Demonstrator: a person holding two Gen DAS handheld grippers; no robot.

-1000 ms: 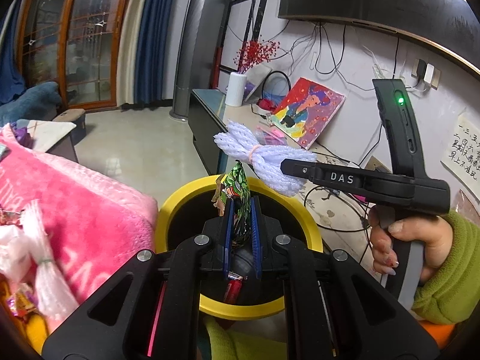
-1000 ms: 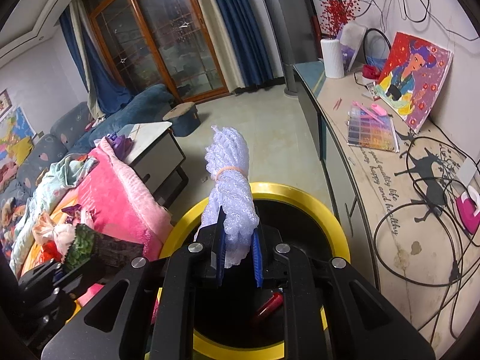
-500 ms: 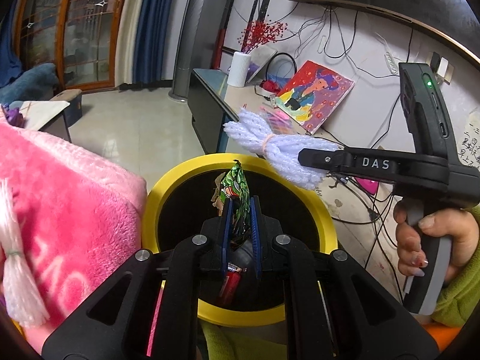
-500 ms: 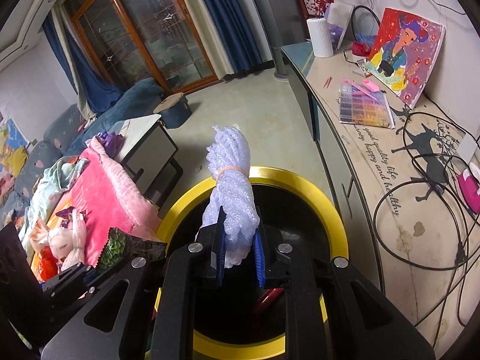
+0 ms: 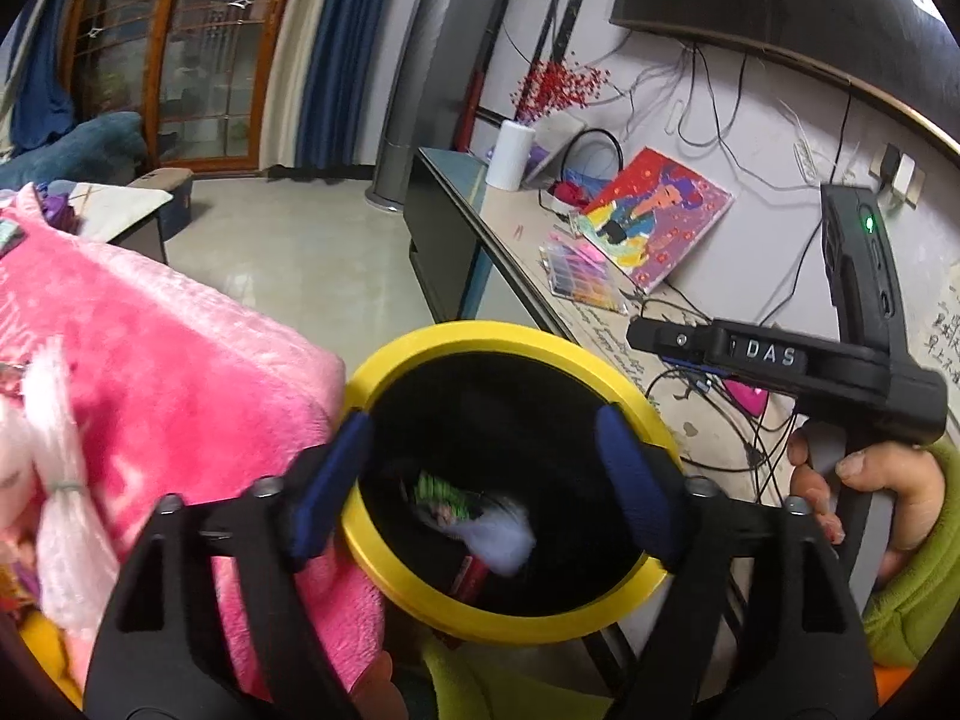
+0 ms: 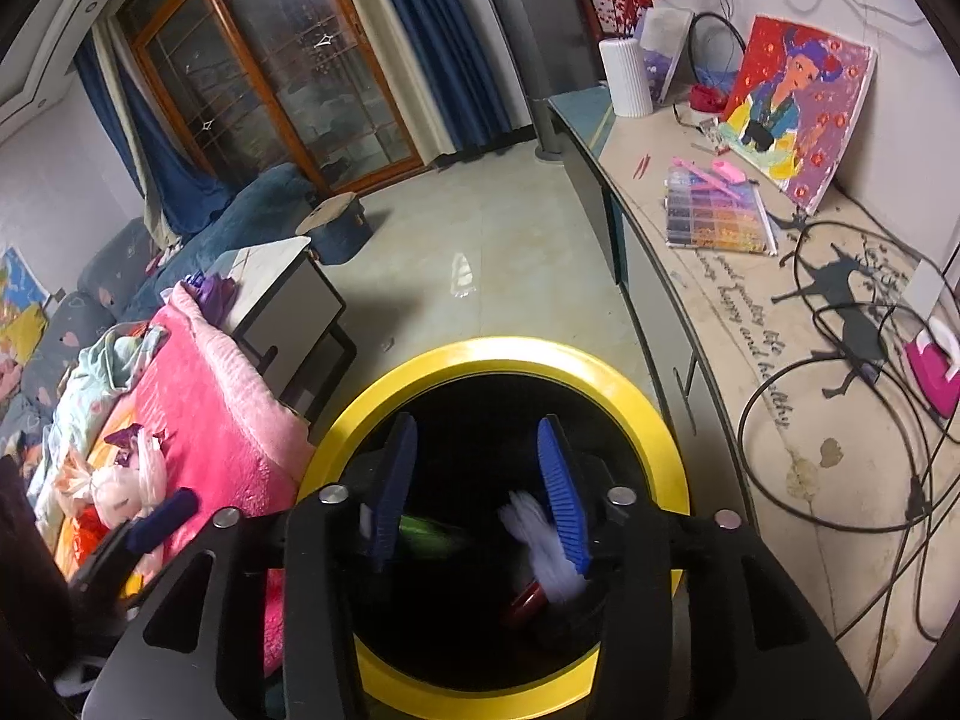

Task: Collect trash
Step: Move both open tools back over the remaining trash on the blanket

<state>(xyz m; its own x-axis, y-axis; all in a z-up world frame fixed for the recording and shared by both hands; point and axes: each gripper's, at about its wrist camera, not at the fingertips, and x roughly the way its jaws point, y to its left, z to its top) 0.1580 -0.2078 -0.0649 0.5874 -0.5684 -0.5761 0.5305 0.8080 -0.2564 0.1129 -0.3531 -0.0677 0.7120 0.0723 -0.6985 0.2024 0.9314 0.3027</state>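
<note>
L gripper [image 5: 480, 480] & R gripper [image 6: 474, 480] jaws just opened, nothing gripped | wrapper [image 5: 441, 495] + mesh [image 5: 501, 534] falling in bin [image 5: 510, 336] | we judge both light, soft; pinch mid-bunch.

Black right-hand gripper body [image 5: 774, 357]: white capitals "DAS" on its side, at about 3 o'clock in the left wrist view.
Beige countertop [image 6: 750, 324]: dark cursive lettering, partly legible, "happy and healthy".
White paper note on the wall [image 5: 948, 324]: handwritten characters, unreadable.
</note>
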